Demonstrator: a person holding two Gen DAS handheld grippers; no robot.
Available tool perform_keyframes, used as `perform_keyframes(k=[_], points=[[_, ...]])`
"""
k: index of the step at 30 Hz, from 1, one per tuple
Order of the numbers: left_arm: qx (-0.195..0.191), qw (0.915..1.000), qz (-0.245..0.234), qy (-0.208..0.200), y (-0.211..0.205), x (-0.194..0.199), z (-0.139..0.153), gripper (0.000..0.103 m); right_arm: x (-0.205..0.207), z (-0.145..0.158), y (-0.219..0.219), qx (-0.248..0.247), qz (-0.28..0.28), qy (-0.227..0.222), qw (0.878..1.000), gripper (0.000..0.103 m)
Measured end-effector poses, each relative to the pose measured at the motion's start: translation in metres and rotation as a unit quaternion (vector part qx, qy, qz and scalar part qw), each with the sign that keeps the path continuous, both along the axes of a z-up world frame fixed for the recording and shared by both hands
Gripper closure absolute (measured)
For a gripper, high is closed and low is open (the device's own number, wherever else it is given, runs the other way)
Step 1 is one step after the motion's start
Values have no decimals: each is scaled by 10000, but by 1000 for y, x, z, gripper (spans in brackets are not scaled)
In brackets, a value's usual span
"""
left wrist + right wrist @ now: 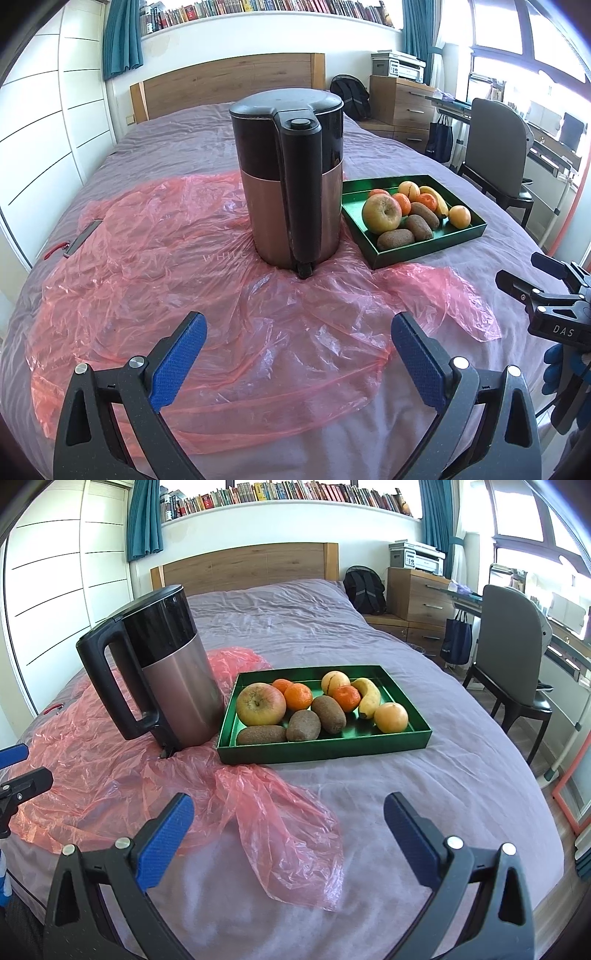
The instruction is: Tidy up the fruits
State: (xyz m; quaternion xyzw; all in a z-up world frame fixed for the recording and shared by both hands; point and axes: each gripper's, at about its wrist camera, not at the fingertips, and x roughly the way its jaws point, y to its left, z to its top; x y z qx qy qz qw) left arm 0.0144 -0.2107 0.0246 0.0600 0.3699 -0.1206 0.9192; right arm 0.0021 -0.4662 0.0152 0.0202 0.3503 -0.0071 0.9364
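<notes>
A green tray (325, 747) sits on the bed and holds a large apple (260, 704), three kiwis (303, 725), several tangerines (298, 696), a banana (368, 697) and two pale round fruits (391, 717). The tray (428, 251) and the apple (381, 213) also show in the left wrist view. My left gripper (297, 345) is open and empty, low over the pink plastic bag (177, 280), short of the kettle. My right gripper (289, 830) is open and empty, in front of the tray, over the bag's edge (280, 834).
A black and copper kettle (293, 177) stands on the bag left of the tray, its handle (110, 686) toward me. A small flat grey object (82, 240) lies at the bed's left edge. A chair (513, 657), desk and drawers stand to the right of the bed.
</notes>
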Motion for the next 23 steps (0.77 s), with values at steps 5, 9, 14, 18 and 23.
perform_keyframes(k=[5, 9, 14, 18, 23], points=[[17, 10000, 53, 38, 3, 2, -4, 5, 0, 0, -2, -7, -30, -5, 10000, 0], [29, 10000, 53, 37, 3, 2, -5, 5, 0, -1, -3, -3, -50, 2, 10000, 0], [20, 10000, 31, 61, 3, 2, -6, 5, 0, -1, -3, -7, -53, 5, 10000, 0], [27, 10000, 59, 70, 3, 3, -7, 5, -1, -2, -4, -3, -62, 13, 10000, 0], [14, 9999, 124, 87, 5, 6, -10, 5, 1, -4, -5, 15, -92, 33, 10000, 0]])
